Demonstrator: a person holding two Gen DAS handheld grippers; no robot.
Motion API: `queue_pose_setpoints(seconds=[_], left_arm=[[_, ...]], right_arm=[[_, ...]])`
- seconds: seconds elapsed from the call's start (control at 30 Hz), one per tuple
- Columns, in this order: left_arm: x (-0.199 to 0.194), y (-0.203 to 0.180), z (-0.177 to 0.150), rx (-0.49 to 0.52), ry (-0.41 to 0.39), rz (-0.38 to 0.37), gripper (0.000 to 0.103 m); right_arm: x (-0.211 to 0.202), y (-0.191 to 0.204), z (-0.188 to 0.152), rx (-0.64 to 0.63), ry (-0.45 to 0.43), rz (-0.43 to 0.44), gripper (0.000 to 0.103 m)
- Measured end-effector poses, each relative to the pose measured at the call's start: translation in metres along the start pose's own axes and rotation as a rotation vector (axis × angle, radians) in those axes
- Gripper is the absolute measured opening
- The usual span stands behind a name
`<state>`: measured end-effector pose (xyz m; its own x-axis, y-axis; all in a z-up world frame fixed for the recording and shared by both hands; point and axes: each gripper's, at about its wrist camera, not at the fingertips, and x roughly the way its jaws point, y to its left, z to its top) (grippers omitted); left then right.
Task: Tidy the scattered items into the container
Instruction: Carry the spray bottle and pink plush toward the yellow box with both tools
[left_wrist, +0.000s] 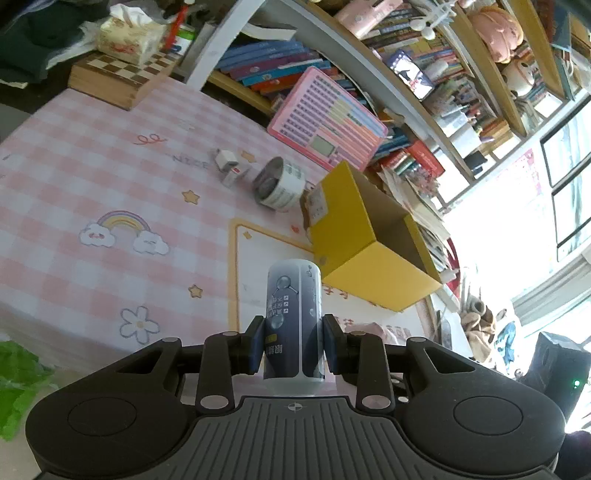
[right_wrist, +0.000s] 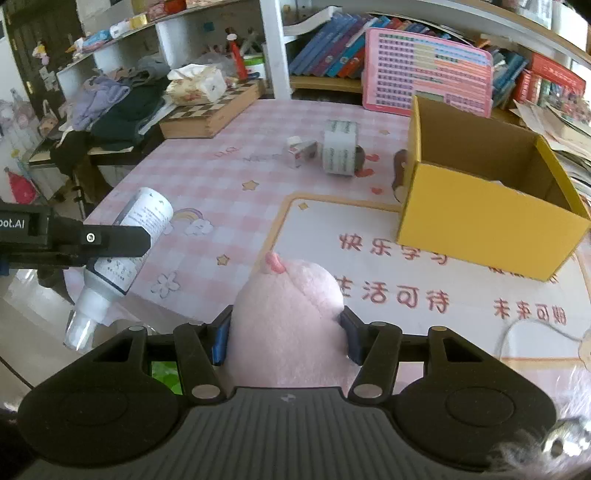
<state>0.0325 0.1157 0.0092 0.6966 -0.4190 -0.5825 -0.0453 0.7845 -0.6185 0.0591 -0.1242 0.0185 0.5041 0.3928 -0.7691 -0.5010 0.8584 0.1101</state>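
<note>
My left gripper is shut on a grey-blue spray bottle, held above the pink checked table; the bottle also shows in the right wrist view, tilted, cap down, in the left gripper. My right gripper is shut on a pink plush toy above the table's near edge. The open yellow cardboard box stands on the table ahead of both grippers. A roll of tape and a small white box lie beyond it.
A pink chart board leans on bookshelves at the back. A chessboard box with a tissue pack sits at the far left, next to a clothes pile. A yellow-bordered mat covers the near table.
</note>
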Motion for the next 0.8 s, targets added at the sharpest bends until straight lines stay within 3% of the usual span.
queue_pose_setpoints(seconds=[0.47,0.8], left_arm=[[0.016,-0.026,-0.010,0.070,0.081,-0.064,0.030],[0.031,-0.042,-0.016,0.094,0.131,-0.112,0.031]], right_arm=[[-0.027,-0.029,-0.027,0.143,-0.015,-0.098,0.054],[-0.041,-0.039,-0.042,0.180,-0.003,-0.163,0.054]])
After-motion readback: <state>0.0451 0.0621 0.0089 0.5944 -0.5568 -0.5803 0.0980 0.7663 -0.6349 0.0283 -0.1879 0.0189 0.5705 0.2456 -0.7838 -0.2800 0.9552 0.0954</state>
